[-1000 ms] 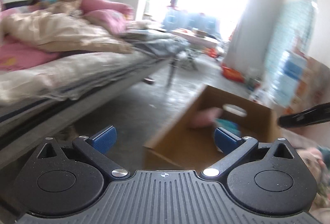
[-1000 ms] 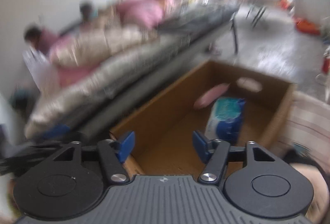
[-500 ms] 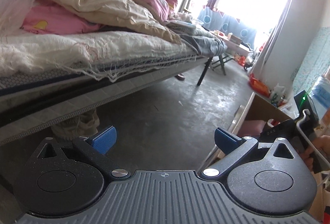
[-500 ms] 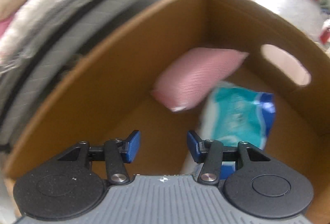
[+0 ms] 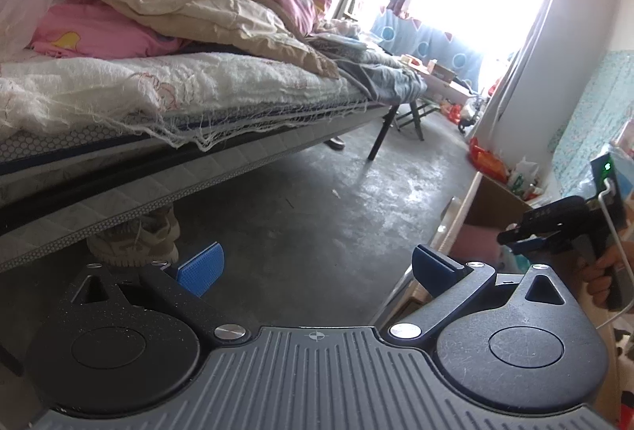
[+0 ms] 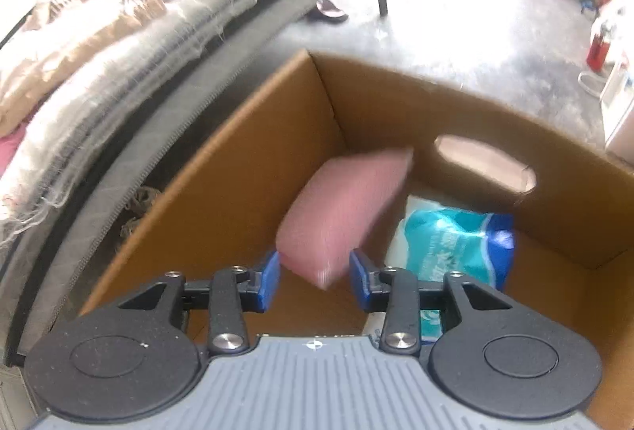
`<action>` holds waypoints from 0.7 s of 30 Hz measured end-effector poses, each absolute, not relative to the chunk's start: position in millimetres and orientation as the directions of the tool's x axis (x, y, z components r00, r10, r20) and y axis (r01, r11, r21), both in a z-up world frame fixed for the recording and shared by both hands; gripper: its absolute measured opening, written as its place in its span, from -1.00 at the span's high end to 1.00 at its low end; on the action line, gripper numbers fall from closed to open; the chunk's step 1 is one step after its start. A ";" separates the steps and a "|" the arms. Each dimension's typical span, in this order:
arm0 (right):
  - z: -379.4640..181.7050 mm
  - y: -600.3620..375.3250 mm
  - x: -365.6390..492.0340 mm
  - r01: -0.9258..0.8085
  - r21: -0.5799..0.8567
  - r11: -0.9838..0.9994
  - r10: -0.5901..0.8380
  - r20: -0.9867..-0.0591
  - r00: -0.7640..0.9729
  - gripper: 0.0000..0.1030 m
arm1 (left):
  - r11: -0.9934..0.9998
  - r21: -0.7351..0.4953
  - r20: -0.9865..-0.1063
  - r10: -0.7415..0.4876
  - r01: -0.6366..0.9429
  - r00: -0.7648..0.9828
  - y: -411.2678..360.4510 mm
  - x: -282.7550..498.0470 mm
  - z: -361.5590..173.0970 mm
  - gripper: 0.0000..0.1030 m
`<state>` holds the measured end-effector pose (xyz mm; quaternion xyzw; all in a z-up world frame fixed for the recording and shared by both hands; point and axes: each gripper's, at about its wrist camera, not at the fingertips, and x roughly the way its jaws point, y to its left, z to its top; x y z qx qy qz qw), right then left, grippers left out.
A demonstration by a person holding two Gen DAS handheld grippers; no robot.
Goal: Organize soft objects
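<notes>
The cardboard box [image 6: 245, 168] stood open on the floor beside the bed [image 5: 198, 89]. Inside, a plump pink cushion [image 6: 344, 208] leaned against a teal-and-blue plastic pack [image 6: 455, 243] (print unreadable). The right gripper [image 6: 314, 277] pointed down at the cushion's near corner, jaws lately narrowed, not visibly pinching. The left gripper [image 5: 315, 265] gaped over bare floor.
</notes>
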<state>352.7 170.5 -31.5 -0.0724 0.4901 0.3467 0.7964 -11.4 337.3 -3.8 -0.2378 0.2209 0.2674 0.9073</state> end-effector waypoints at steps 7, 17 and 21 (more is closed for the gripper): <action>-15.3 157.1 356.5 -0.582 0.225 0.781 0.459 -0.839 0.292 -0.11 | 0.758 -0.328 -0.514 0.358 -0.564 0.780 329.9 -10.0 -0.1 -0.98; -34.3 166.9 361.7 -0.460 0.150 0.875 0.294 -0.919 0.261 -0.72 | 0.781 -0.313 -0.515 0.338 -0.540 0.788 322.9 -9.1 4.1 -0.98; -47.4 177.6 364.2 -0.461 0.055 0.886 0.206 -0.937 0.282 -0.92 | 0.783 -0.324 -0.519 0.322 -0.531 0.792 322.2 -6.5 1.0 -0.98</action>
